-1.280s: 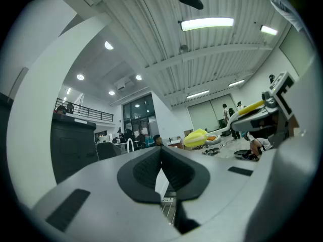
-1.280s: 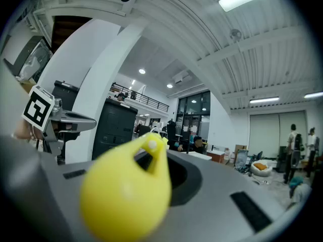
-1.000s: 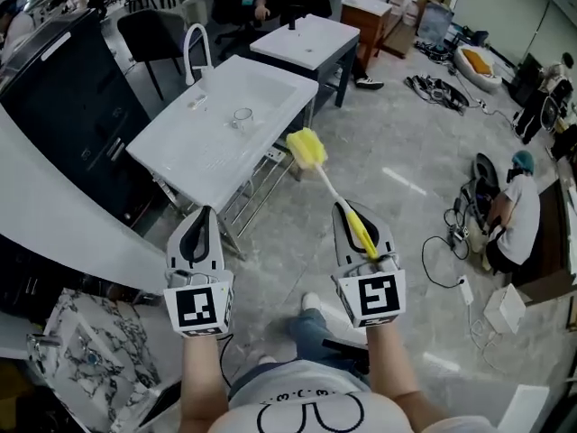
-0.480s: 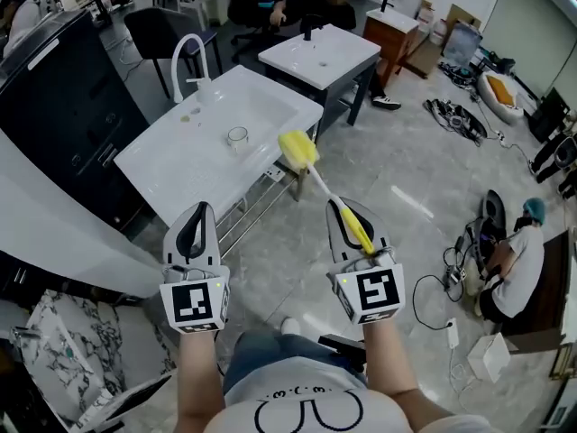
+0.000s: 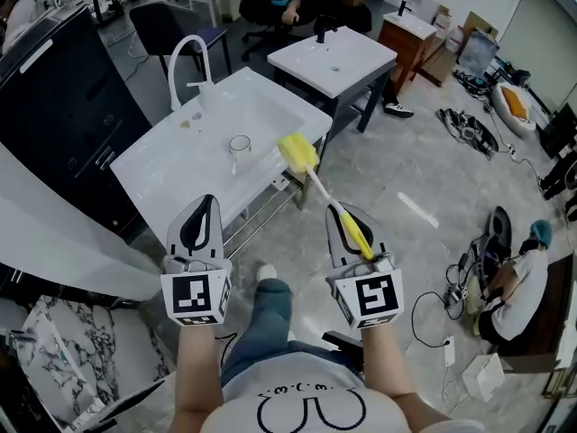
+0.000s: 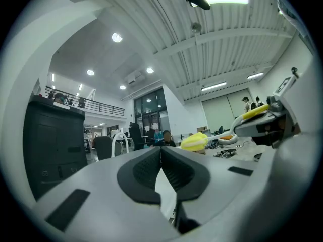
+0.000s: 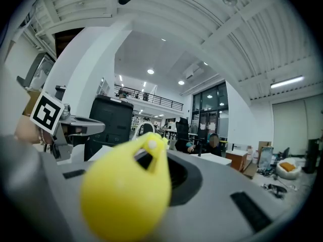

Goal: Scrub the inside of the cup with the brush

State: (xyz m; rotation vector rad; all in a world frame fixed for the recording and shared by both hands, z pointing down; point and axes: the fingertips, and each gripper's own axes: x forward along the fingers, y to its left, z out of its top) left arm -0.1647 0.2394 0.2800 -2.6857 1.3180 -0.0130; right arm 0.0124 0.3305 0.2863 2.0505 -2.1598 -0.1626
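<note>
Left gripper [image 5: 206, 207] comes first on the left, held level over the floor with its jaws pressed together and nothing between them; its own view shows the two dark pads meeting along one line. Beyond it stands the white sink unit [image 5: 158, 165] with a curved faucet [image 5: 185, 61] at its far side, and the clear cup [image 5: 239, 144] sits upright on its top, near the front edge and well apart from both grippers. Just to the cup's right, and not touching it, hangs the yellow head of the brush [image 5: 297, 152], out past the sink's front edge, with its thin white stem running back and down to the right gripper [image 5: 345, 219]. That gripper pinches the brush by its yellow handle, whose rounded end fills the front of the right gripper view. As for the job, only the first part looks done – the brush is in hand and the sink is close. Nothing has entered the cup: I judge that the cup must be reached and steadied, probably by the empty left gripper, the head pushed inside, and the scrubbing itself carried out.
</note>
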